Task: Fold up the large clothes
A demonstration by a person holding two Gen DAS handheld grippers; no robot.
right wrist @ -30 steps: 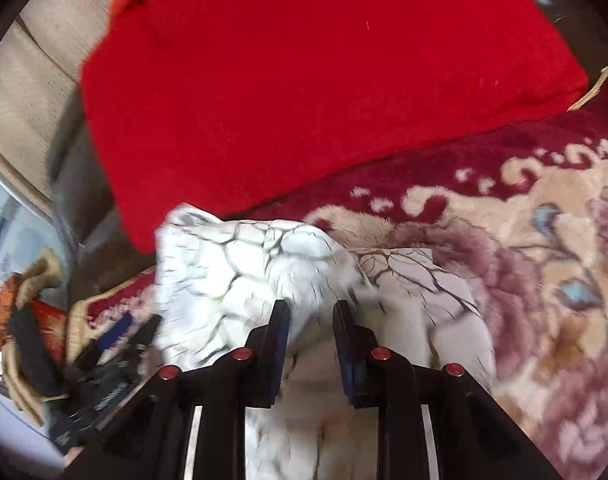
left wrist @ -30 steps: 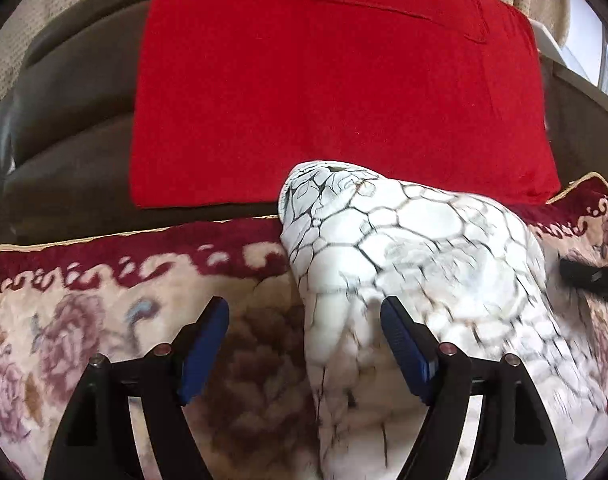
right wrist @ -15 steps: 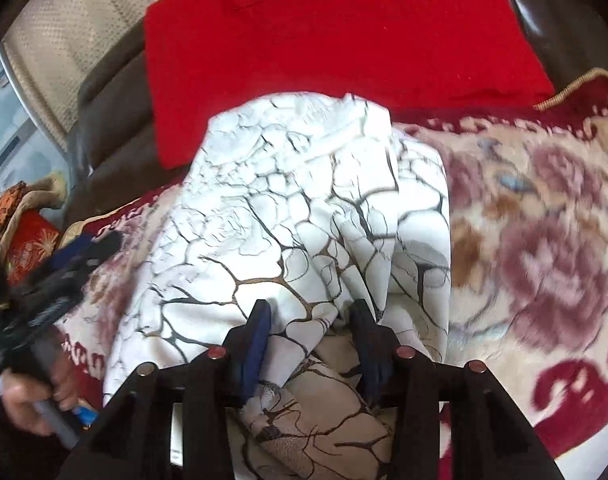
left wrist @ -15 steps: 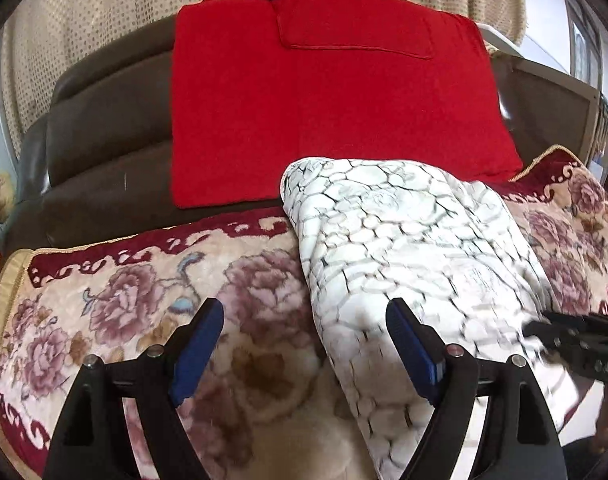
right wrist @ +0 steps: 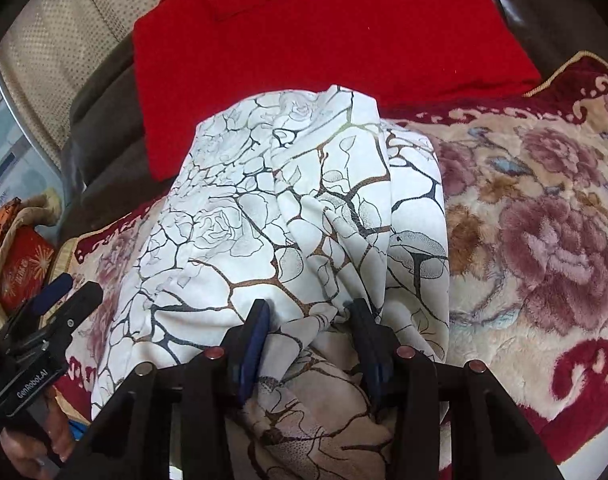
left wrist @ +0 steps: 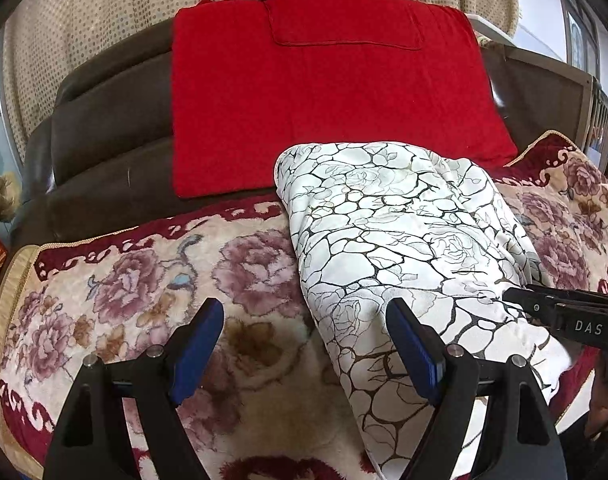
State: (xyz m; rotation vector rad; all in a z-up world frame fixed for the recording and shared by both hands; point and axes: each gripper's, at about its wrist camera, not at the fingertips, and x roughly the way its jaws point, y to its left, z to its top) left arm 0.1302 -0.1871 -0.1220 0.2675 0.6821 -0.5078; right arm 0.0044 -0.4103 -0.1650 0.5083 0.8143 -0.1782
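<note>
Clothes are lying folded on the blanket. Left gripper is gaping wide, holding nothing. Right gripper has just been opening, cloth bunching between its fingers

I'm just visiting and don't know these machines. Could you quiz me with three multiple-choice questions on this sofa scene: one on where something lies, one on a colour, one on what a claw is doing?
1. Where does the white crackle-print garment lie?
A. On the flowered blanket
B. On the floor
C. Over the sofa's top edge

2. What colour is the cloth draped on the sofa back?
A. Green
B. Red
C. Blue

3. How does the left claw stand?
A. Clamped on the red cloth
B. Shut tight on nothing
C. Open, holding nothing

Answers:
1. A: the garment rests folded on the blanket covering the seat.
2. B: it hangs bright red behind the garment.
3. C: its blue pads stand wide apart, one over the blanket and one over the garment's edge, pinching neither.
</note>
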